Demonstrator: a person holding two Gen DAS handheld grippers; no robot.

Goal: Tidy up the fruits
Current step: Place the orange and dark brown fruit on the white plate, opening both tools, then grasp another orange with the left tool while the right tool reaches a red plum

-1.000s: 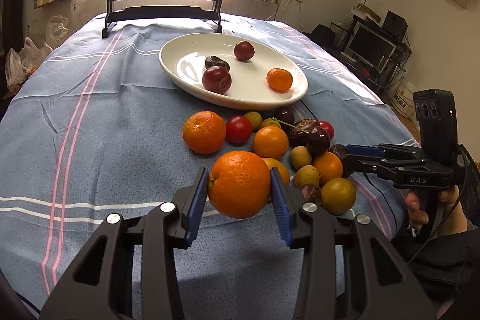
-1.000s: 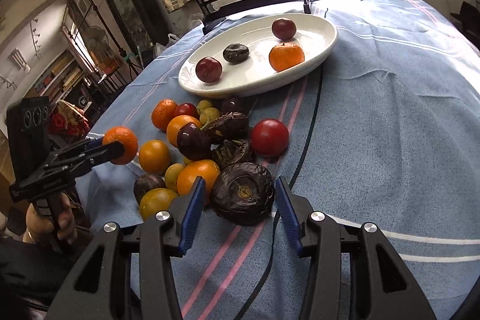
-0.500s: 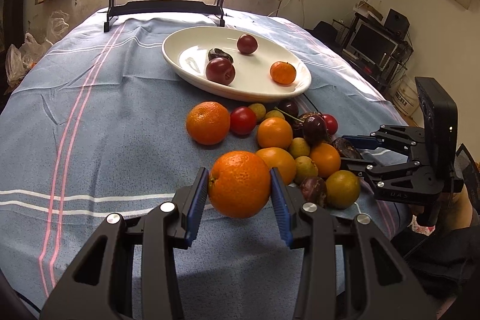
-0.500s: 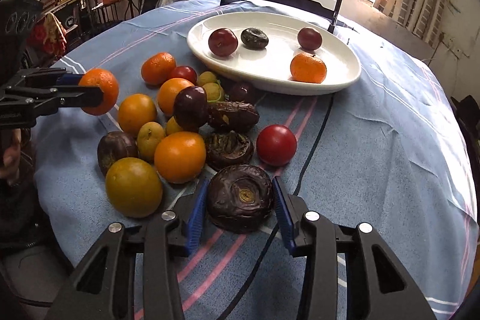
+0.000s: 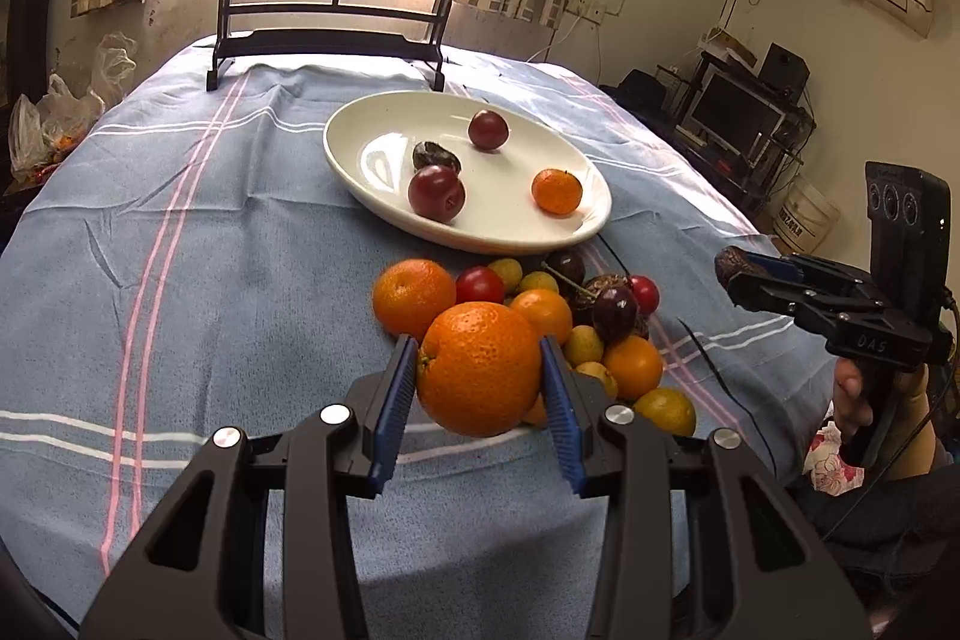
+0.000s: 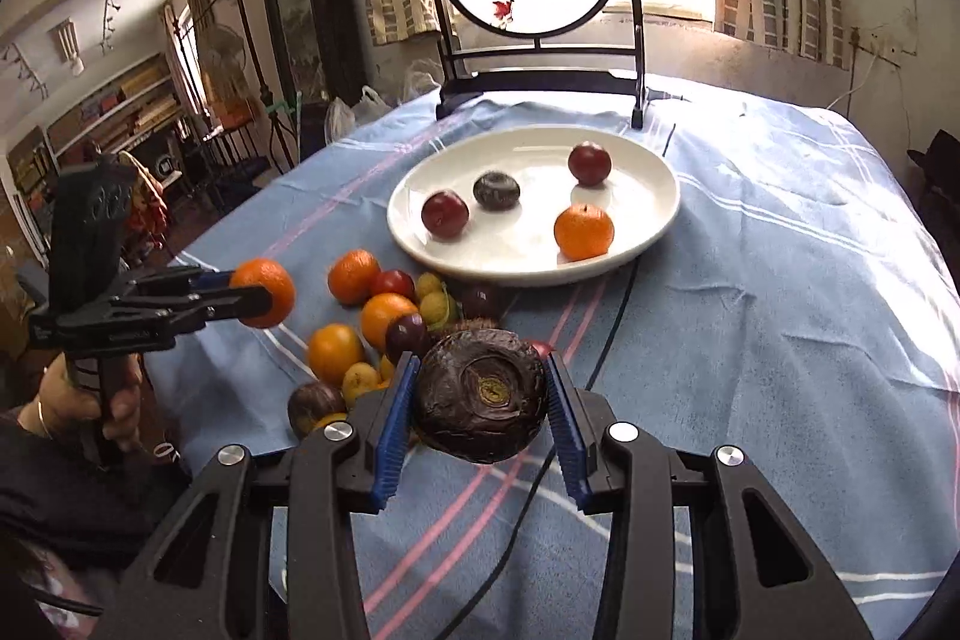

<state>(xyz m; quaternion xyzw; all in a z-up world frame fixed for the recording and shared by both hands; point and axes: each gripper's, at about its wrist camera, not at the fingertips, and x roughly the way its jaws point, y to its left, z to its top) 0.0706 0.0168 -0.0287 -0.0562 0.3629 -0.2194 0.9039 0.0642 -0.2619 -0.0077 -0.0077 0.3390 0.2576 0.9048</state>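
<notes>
Left claw [image 5: 480,376] grips an orange [image 5: 479,367] above the fruit pile [image 5: 576,316] on the bench [image 5: 180,280]. Right claw [image 6: 480,394], its jaws having just closed, grips a wrinkled dark fruit [image 6: 480,394] (lifted clear of the cloth), near the white plate [image 6: 648,220].

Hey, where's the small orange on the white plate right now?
In the right wrist view the small orange sits near the front right rim of the white plate, right of a red plum and a dark wrinkled fruit.
</notes>
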